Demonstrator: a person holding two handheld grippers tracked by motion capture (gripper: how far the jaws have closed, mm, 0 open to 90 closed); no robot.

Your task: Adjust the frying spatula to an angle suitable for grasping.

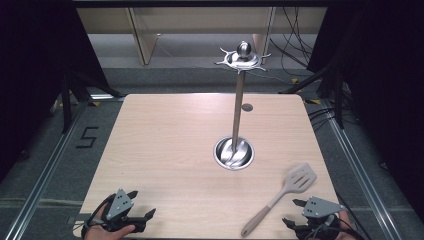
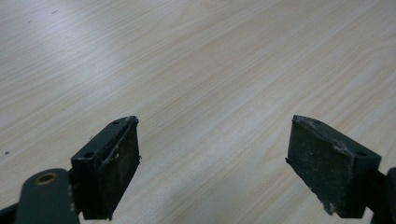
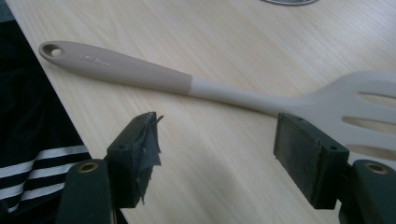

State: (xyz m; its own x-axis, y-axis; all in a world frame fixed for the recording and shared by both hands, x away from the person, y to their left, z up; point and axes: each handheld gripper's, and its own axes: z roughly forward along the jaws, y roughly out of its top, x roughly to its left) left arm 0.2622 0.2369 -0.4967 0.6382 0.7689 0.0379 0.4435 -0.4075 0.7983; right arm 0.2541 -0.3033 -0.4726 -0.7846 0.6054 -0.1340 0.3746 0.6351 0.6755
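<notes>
Jaws: we record both pairs standing wide apart with nothing between them. Left gripper [image 1: 136, 216] rests at the near left edge of the wooden table [image 1: 170, 140], over bare wood. Right gripper [image 1: 298, 214] sits at the near right corner, just beside the slotted spatula [image 1: 280, 198]. We note the spatula lying flat, handle toward the near edge, head toward the metal utensil stand [image 1: 235, 150] mid-table.
</notes>
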